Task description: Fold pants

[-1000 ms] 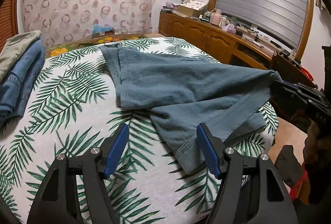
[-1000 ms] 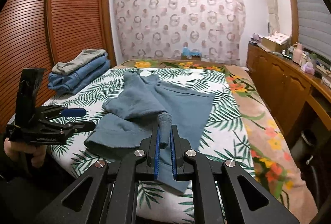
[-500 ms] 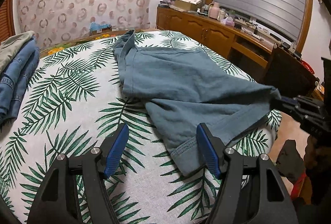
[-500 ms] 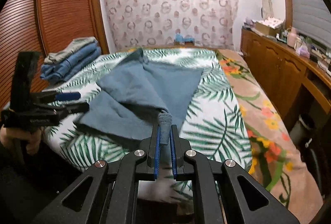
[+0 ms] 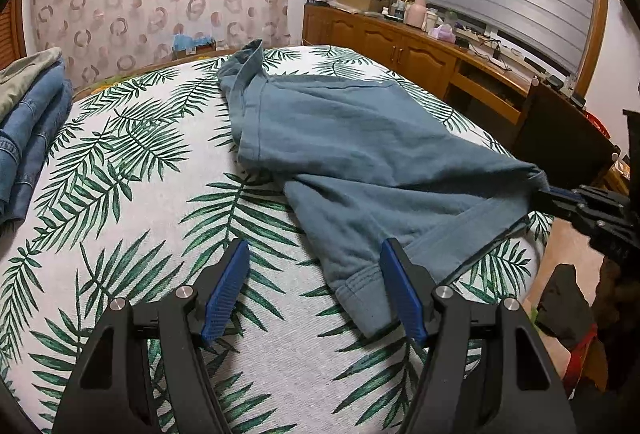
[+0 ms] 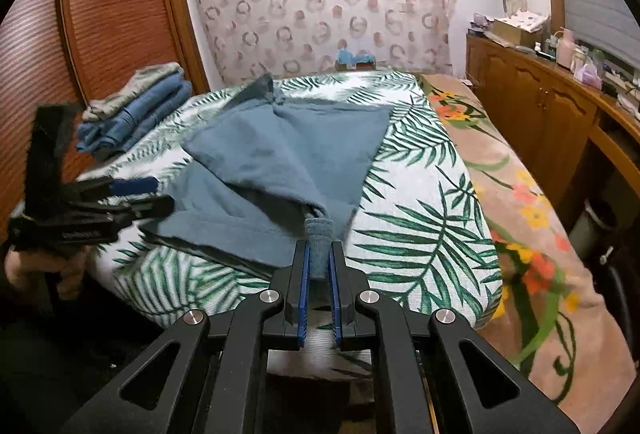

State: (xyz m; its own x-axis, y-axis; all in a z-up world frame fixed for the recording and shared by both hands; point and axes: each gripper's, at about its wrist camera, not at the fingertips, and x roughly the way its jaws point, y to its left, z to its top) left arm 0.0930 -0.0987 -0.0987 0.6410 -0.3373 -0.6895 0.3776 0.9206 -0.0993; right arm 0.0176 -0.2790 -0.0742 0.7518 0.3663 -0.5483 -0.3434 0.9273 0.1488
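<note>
Left wrist view: the left gripper (image 5: 314,286) hovers low over the bed (image 5: 120,234), its jaws wide apart and holding nothing. Between and just beyond the blue pads (image 5: 226,290) lies a cuffed hem of the pants (image 5: 360,153), near the right pad; whether it touches that pad cannot be told. The pants, grey-blue, are spread across the palm-leaf bedcover from near the far edge of the bed toward its near right corner, with one layer folded over another and wrinkled. At the right edge of this view the right gripper (image 5: 560,195) pinches a bunched corner of the cloth, pulling it taut to a point.

Right wrist view: the right gripper (image 6: 318,274) has its jaws narrowed onto a gathered, ribbed piece of the pants (image 6: 288,149), which stands up between the pads (image 6: 305,286). From this grip the cloth fans out across the bed (image 6: 432,234) in a rough triangle, a lower layer showing to the left. The left gripper (image 6: 132,197) appears at the left, blurred, beside the left edge of the pants and apart from the cloth, gripped by a hand (image 6: 44,270).

Surroundings: a stack of folded jeans (image 6: 136,113) rests on the far left side of the bed; a patterned curtain (image 6: 320,1) hangs behind; a wooden cabinet (image 6: 540,113) runs along the right wall; a slatted wardrobe (image 6: 104,5) stands at left.
</note>
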